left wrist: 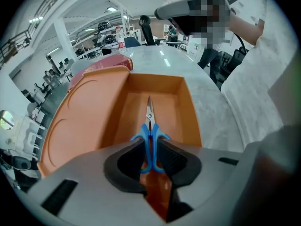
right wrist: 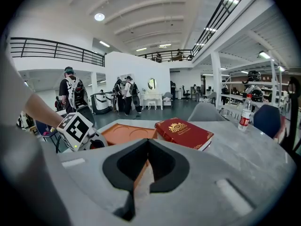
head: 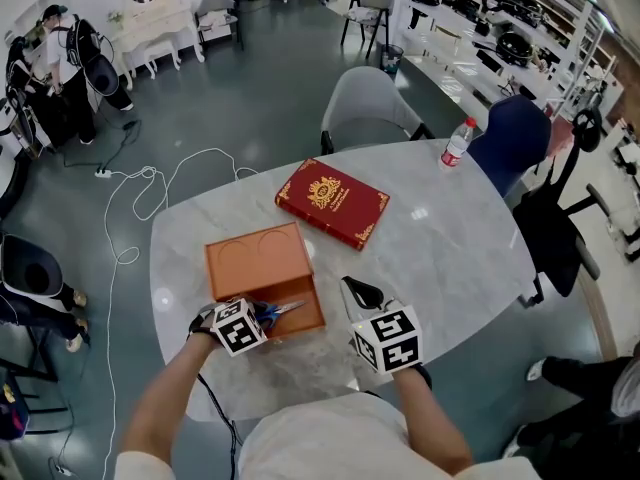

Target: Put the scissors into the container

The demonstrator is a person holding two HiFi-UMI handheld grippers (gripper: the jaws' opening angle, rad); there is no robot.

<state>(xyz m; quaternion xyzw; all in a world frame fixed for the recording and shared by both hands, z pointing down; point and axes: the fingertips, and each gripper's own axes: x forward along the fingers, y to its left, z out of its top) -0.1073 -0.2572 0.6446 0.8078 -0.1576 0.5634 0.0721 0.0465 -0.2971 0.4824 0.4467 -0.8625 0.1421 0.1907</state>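
Left tongs (left wrist: 150, 150): gripping the scissors (left wrist: 149, 121) by their blue handles.
Scissors: hanging over the orange container's (left wrist: 94, 112) open right compartment, blades pointing far.
Right tongs (right wrist: 147, 149): hovering closed, empty, right of the container.

The near end of the container's (left wrist: 190, 112) open compartment is taken up by the left gripper (left wrist: 150, 157), clamped on the scissors (left wrist: 149, 124); the far end is bare. Just beyond the container, at the centre of the head view, passage is blocked by a red book (head: 332, 202). Bare table (head: 450, 258) is seen at centre right, up to a bottle (head: 457, 143) at the upper-right edge. The right gripper (head: 352, 288), jaws together, is held just right of the container.
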